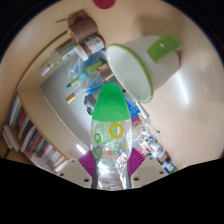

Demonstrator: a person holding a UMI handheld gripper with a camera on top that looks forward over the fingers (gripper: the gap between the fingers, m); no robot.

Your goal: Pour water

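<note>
A clear plastic water bottle [110, 140] with a green cap [107, 101] and a colourful label stands between my fingers, and my gripper [111, 165] is shut on it, both purple pads [92, 160] pressing its sides. The whole view is tilted. Beyond the bottle's cap lies a white cup with a green rim [142, 62], its mouth turned toward the bottle and close to the cap. The bottle's lower part is hidden below the fingers.
The cup rests on a pale tabletop [200, 100]. Behind it, bookshelves with coloured books and boxes [75, 50] slant across the view. A pale floor or wall surface [55, 105] lies beside them.
</note>
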